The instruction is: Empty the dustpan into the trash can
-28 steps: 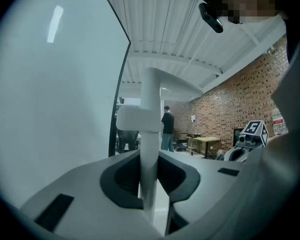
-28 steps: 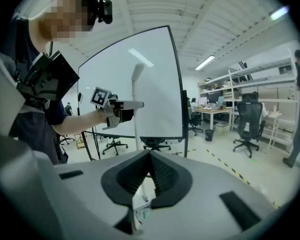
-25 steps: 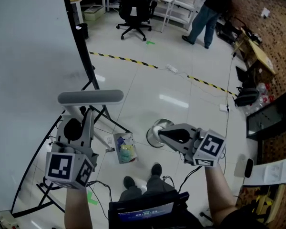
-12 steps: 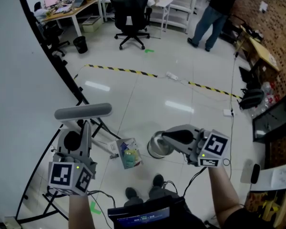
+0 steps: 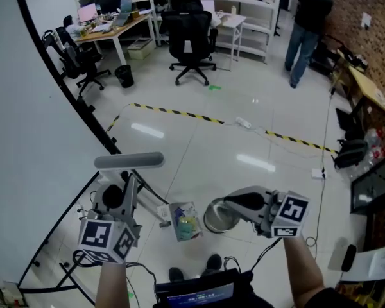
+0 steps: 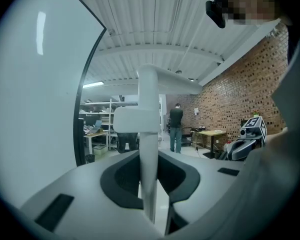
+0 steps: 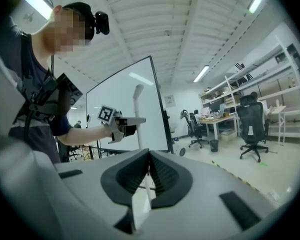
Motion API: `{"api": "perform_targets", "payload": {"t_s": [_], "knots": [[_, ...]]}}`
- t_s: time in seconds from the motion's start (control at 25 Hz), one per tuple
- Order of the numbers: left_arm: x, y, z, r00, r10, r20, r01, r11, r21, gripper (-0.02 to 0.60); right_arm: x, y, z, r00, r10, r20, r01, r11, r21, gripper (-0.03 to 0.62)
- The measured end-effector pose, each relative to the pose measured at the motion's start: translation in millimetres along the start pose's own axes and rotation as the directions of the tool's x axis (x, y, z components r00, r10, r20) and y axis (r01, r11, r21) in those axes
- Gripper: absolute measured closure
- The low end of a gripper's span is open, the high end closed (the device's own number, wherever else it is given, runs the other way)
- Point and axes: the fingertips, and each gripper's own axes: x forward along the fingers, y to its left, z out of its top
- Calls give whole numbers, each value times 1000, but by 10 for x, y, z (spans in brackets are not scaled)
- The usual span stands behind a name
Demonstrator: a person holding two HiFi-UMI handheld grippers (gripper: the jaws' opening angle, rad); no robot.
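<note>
In the head view my left gripper (image 5: 123,194) is shut on the white upright handle (image 5: 131,186) of a dustpan, under its grey T-grip (image 5: 129,160). The pan (image 5: 185,221) hangs low beside it with coloured litter inside. In the left gripper view the handle (image 6: 149,149) stands between the jaws of my left gripper (image 6: 149,186). My right gripper (image 5: 221,203) is shut on the rim of a round metal trash can (image 5: 218,222), just right of the pan. In the right gripper view a thin white edge sits between the nearly shut jaws of my right gripper (image 7: 149,178).
A large whiteboard (image 5: 25,140) on a black stand (image 5: 61,236) fills the left. Yellow-black tape (image 5: 199,115) crosses the floor ahead, with cables by it. Beyond are office chairs (image 5: 192,37), desks, and a standing person (image 5: 308,24). A desk (image 5: 362,88) stands at the right.
Both grippers have moved on over the floor with the dustpan and the can. The whiteboard has slid left in the head view, and more of the office beyond the tape shows.
</note>
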Motion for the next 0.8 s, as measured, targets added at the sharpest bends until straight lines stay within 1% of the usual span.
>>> {"api": "perform_targets", "payload": {"t_s": [0.08,0.12,0.2,0.28,0.4,0.52,0.6,0.68,0.8], "knots": [[44,-62,14,1000,5,1,-5,1000,6,526,-52,-63,160,998,17,60,-18,1000,15,567],[72,-94,15,1000,7,1,-7,1000,10,526,-69,-95,253,996,28,85,-30,999,17,546],[127,-164,16,1000,8,1,-8,1000,17,526,-69,-145,443,992,58,109,-58,998,4,445],[168,-213,10,1000,6,-2,-6,1000,23,526,-9,-158,646,990,88,110,-85,996,-35,365],[233,-255,-7,1000,-8,-7,9,999,36,526,118,-136,1009,985,125,117,-111,987,-120,316],[305,-294,-24,999,-37,-18,38,998,54,526,281,-75,1402,976,172,135,-145,972,-186,304],[357,-238,-60,998,-61,-14,62,997,52,526,495,14,1626,970,201,135,-165,958,-234,304],[419,-151,-94,996,-85,-4,85,995,46,526,776,107,1773,970,214,113,-172,937,-303,304],[519,-143,-74,994,-111,15,110,993,51,526,1048,176,1848,977,204,57,-166,905,-392,304]]}}
